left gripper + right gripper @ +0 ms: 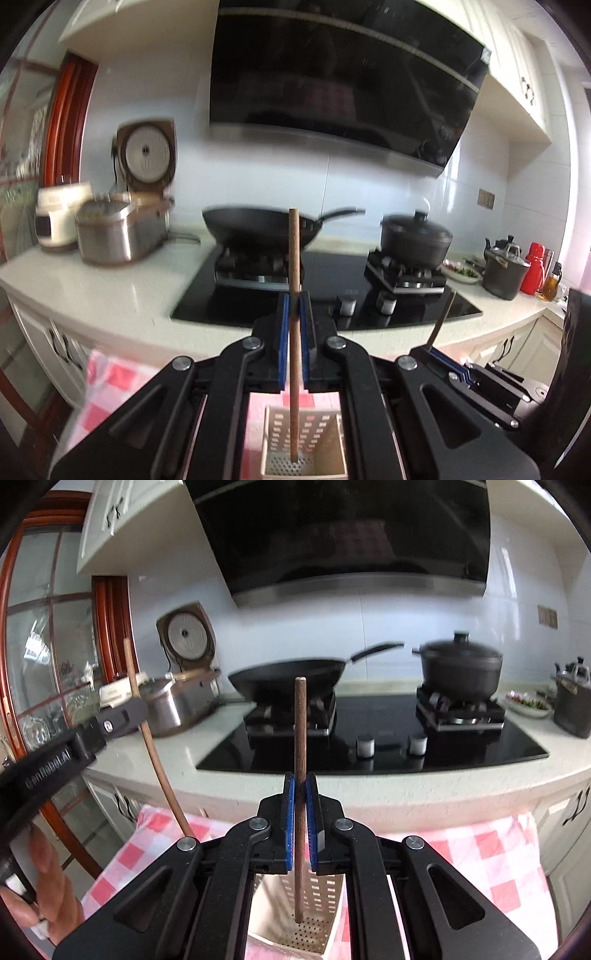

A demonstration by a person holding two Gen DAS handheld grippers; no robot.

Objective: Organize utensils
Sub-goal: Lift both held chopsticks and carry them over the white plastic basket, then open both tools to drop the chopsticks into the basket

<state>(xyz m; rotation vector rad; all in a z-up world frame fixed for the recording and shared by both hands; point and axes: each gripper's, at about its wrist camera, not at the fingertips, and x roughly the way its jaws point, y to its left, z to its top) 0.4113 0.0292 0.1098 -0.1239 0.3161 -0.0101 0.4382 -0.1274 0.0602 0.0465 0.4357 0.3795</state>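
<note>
Left wrist: chopstick (294,295) between tongs (294,314).

Each chopstick (294,295) looks like matt brown wood. The perforated utensil holder (303,439) is cream plastic on checked cloth (491,864). The hob (388,734) is glossy black glass, the worktop (110,295) pale speckled stone, the rice cooker (118,232) brushed metal.

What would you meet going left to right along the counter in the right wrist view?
Rice cooker → wok → lidded black pot → plate of food → dark kettle.
</note>
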